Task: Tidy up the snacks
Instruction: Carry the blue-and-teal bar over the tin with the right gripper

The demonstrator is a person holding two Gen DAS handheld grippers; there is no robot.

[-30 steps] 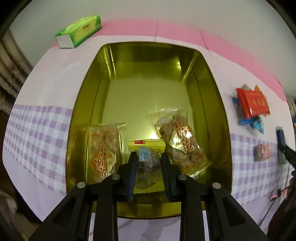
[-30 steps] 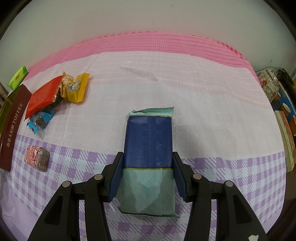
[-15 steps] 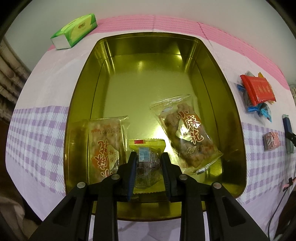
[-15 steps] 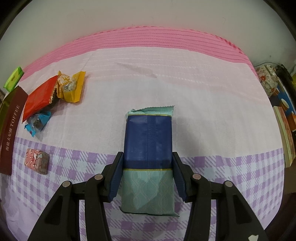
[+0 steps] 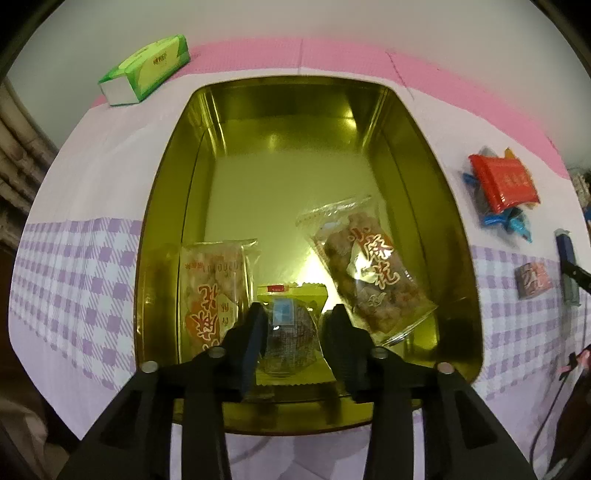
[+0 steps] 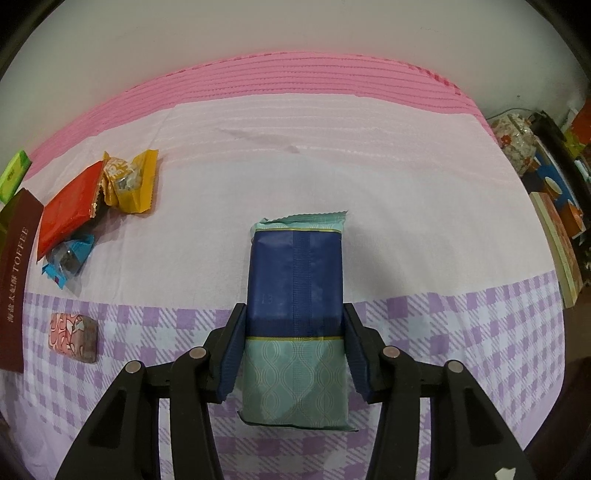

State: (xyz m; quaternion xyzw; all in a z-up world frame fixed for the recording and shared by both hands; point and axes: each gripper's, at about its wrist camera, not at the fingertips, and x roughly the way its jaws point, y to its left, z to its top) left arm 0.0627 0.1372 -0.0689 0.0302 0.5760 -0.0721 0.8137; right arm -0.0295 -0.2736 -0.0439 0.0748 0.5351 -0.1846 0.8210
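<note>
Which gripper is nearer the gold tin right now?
Left. The left gripper hangs over the gold tin, jaws opening around a yellow-wrapped snack. The right gripper sits beside the tin, gripping a blue packet.

tablecloth (image 6: 332,155): we see pink band, pale middle, lilac checks
green tissue pack (image 5: 146,68): we see it lying at the cloth's far left
wall (image 6: 258,26): plain white
</note>
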